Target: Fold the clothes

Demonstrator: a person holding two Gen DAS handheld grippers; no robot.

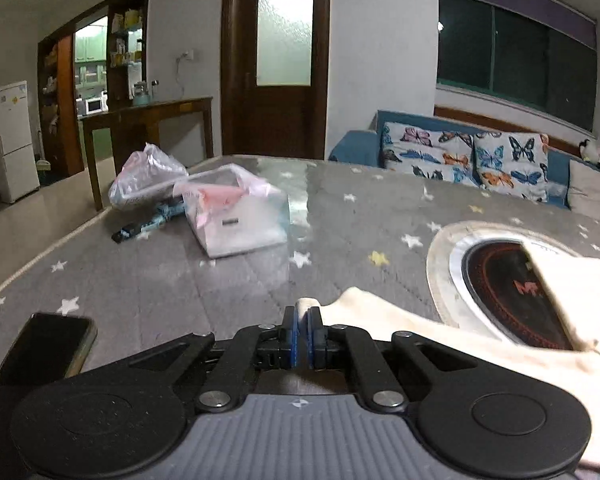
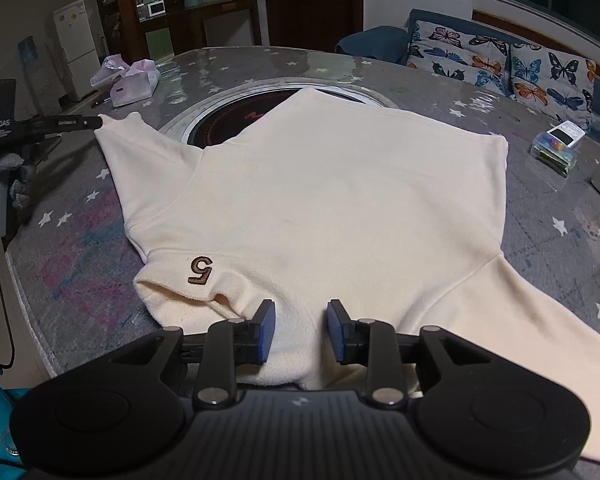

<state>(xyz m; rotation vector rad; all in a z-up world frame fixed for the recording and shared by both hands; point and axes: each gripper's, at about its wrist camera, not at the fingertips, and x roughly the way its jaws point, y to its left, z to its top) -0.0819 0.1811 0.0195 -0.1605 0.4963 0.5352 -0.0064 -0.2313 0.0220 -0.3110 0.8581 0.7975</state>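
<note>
The left gripper is clenched on a cuff of the cream sweatshirt, a small fold of cloth pinched between its blue pads. From there the sleeve runs off to the right across the round induction cooker set into the tabletop, whose dark glass shows part of a red "M". The right gripper stands parted, its jaws apart over the near edge of the sweatshirt with cloth lying between the pads but not pressed.

The sweatshirt lies spread flat over the middle of the grey star-print tabletop, covering part of the cooker. A brown embroidered "5" sits on the folded part near the near edge. In the right wrist view the left gripper's body reads "DAS". A dark phone lies at the near left edge; plastic bags lie toward the far left corner.
</note>
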